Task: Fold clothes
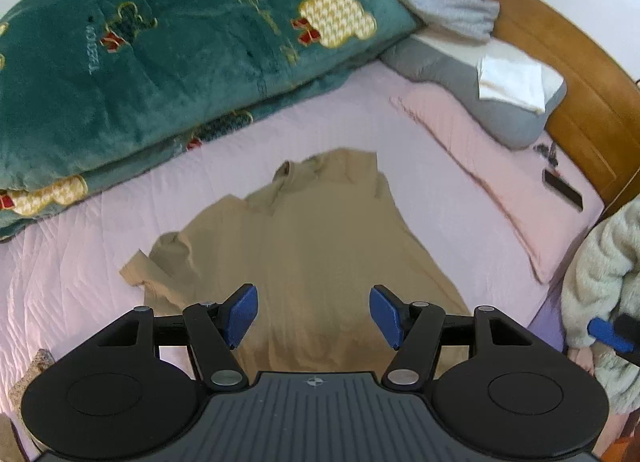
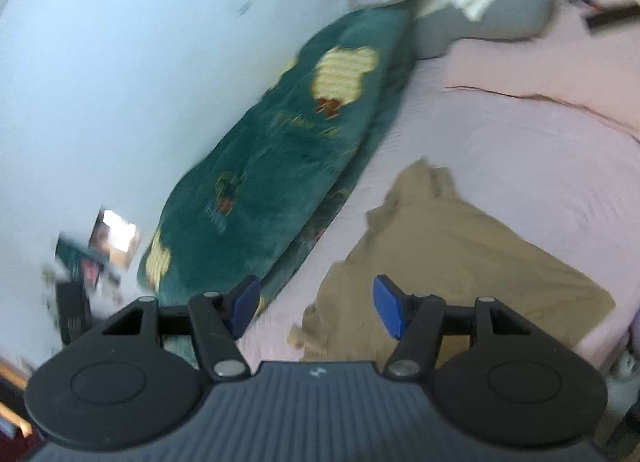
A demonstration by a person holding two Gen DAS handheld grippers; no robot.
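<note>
Lower centre of the left wrist view: the left gripper (image 1: 314, 316) hung spread and empty over the hem of the tan long-sleeved shirt (image 1: 316, 246), which lay flat mid-frame on the pale pink quilted bedsheet (image 1: 80, 262). The right gripper (image 2: 316, 310) was likewise spread, holding nothing. Beyond, upper left, lay the dark green plush blanket (image 1: 160, 61); upper right, the grey pillow (image 1: 460, 77) and wooden headboard (image 1: 560, 61).

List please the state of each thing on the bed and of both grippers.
tan shirt: spread on the bed, not folded, one sleeve crumpled
green blanket: folded, heaped
grey pillow: lying by the headboard
left gripper: open, empty
right gripper: open, empty
</note>
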